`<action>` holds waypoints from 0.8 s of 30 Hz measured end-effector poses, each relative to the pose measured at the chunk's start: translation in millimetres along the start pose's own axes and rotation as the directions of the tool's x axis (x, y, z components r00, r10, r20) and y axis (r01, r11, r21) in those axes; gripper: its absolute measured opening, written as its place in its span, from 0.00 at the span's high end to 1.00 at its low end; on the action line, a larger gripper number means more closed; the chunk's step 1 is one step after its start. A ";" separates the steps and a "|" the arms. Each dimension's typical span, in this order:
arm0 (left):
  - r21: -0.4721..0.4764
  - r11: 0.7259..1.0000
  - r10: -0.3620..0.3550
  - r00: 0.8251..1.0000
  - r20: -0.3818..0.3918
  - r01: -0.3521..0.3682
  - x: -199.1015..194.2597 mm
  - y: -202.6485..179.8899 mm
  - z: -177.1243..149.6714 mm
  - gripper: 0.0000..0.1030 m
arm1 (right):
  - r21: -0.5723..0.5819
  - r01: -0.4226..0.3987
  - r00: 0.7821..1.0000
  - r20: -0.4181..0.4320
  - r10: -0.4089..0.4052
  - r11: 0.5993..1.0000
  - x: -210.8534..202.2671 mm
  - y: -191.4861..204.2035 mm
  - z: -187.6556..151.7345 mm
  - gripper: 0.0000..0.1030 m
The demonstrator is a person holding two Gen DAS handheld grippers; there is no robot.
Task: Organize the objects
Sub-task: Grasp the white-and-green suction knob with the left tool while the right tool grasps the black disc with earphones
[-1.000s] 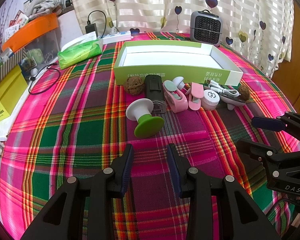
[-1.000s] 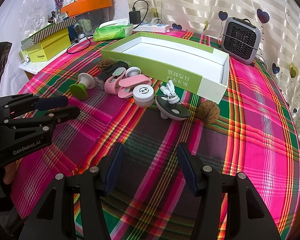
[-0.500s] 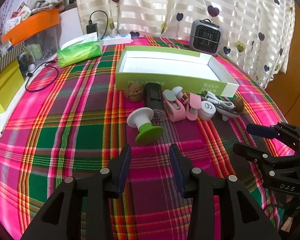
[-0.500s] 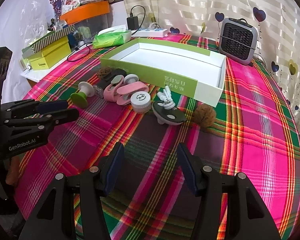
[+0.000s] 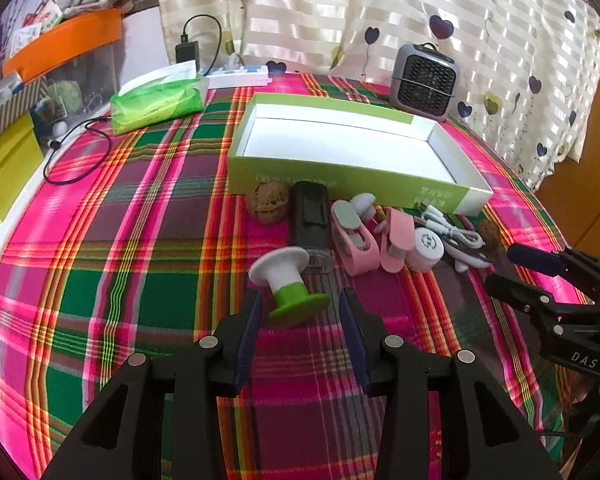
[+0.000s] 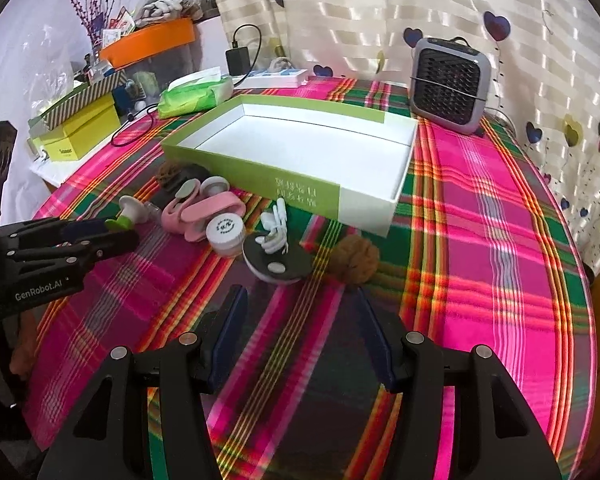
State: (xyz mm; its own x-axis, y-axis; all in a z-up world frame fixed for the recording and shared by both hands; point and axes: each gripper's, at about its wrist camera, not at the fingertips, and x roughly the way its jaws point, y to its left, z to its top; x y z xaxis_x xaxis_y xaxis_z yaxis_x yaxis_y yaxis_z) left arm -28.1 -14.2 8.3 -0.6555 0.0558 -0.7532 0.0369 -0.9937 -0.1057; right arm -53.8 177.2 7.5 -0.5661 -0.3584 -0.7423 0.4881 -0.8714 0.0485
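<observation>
An empty green box with a white inside (image 5: 340, 148) (image 6: 300, 148) sits on the plaid table. In front of it lie a row of small things: a walnut (image 5: 268, 202), a black device (image 5: 310, 216), pink clips (image 5: 356, 236), a white jar (image 5: 428, 244) (image 6: 225, 232), a black disc with a white cable (image 6: 278, 258) and a second walnut (image 6: 356, 258). A green and white spool (image 5: 290, 284) lies on its side. My left gripper (image 5: 300, 308) is open, its tips on either side of the spool's green base. My right gripper (image 6: 300, 308) is open just short of the disc and second walnut.
A small grey heater (image 5: 424, 80) (image 6: 450, 84) stands behind the box at the right. A green tissue pack (image 5: 156, 100), a charger with cable (image 5: 188, 52), yellow boxes (image 6: 80, 132) and an orange bin (image 6: 152, 40) crowd the left side. The table edge curves at the right.
Both grippers have moved forward toward the row of things. The left one's tips now flank the spool's base; the right one has closed in on the disc and walnut.
</observation>
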 end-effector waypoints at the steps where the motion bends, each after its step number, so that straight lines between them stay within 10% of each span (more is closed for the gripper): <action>1: -0.002 1.000 0.003 1.000 -0.002 -0.003 1.4 0.5 1.3 0.63 | -0.005 -0.005 1.000 -0.002 0.005 1.000 2.8 0.2 2.1 0.45; 24: -0.015 1.000 -0.012 1.000 -0.022 0.012 14.6 8.6 9.0 0.69 | -0.074 -0.088 0.995 -0.043 0.085 0.993 28.2 11.3 18.4 0.58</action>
State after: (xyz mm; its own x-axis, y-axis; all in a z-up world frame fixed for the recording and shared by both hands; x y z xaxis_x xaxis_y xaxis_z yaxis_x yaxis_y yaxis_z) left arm -44.1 -22.7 2.2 -0.6390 0.0700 -0.7660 0.0405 -0.9914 -0.1244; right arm -76.5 151.1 -0.6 -0.4935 -0.4163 -0.7636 0.5838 -0.8094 0.0639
